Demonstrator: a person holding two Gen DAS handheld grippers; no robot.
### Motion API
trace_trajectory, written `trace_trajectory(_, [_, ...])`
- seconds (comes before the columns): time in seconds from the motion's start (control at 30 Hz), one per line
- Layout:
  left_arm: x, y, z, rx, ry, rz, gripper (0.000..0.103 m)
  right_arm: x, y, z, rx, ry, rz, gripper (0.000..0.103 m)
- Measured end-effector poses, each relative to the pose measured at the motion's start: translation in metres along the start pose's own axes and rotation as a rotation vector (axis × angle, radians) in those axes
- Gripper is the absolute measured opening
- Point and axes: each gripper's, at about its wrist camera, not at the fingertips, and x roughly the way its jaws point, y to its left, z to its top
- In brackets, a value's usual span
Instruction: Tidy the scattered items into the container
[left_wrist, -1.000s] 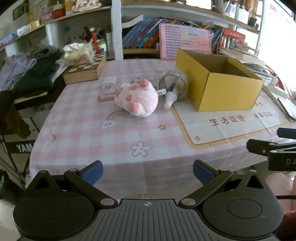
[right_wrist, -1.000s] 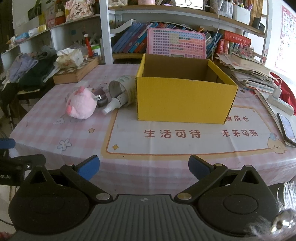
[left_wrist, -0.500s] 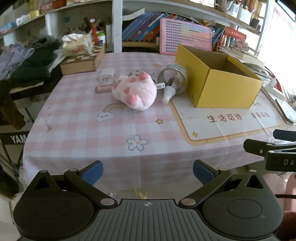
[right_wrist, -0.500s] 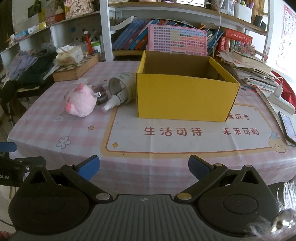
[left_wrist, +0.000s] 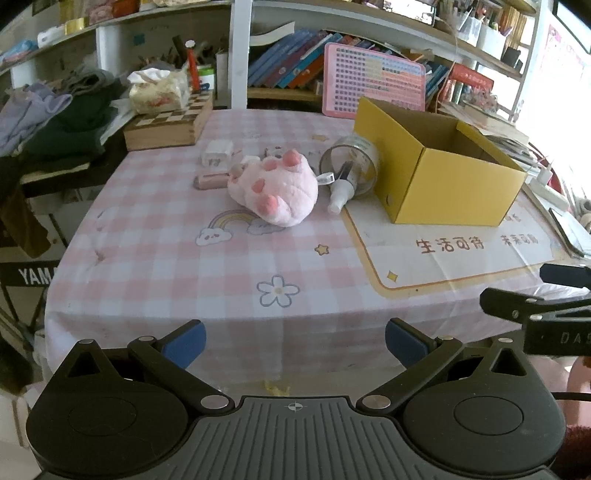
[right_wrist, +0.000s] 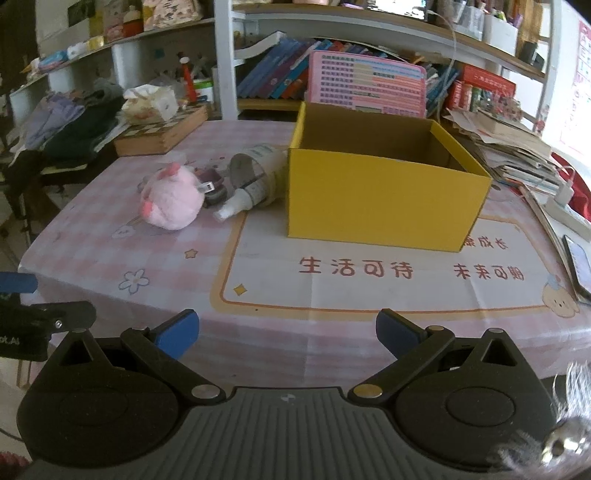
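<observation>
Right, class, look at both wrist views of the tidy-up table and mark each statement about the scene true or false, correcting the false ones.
1. The yellow box stands open at the top. True.
2. The pink plush toy lies inside the box. False: it lies on the tablecloth, outside the box.
3. The left gripper is open and holds nothing. True.
4. The small spray bottle stands upright. False: it lies on its side.
5. The right gripper grips the clear jar. False: it is open and empty.
</observation>
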Motion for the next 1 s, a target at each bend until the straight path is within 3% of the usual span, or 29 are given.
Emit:
trace_trajectory(0.43, [0.003,-0.002,0.001,0.037,0.023,0.036,0.103,0.0,0.004,0.002,-0.01,-0.008,0.035,0.103])
trace_trajectory(0.67, [0.002,-0.001,0.0,0.055,0.027,0.0,0.103,0.001,0.009,0.003,-0.016,-0.013,0.046,0.103])
trace_trajectory(0.9, [0.001,0.0,-0.001,0.06,0.023,-0.005,0.103,0.003,0.013,0.005,-0.027,-0.005,0.047,0.1])
trace_trajectory(1.0, [0.0,-0.001,0.0,0.065,0.018,0.001,0.103,0.003,0.014,0.007,-0.031,-0.004,0.052,0.094])
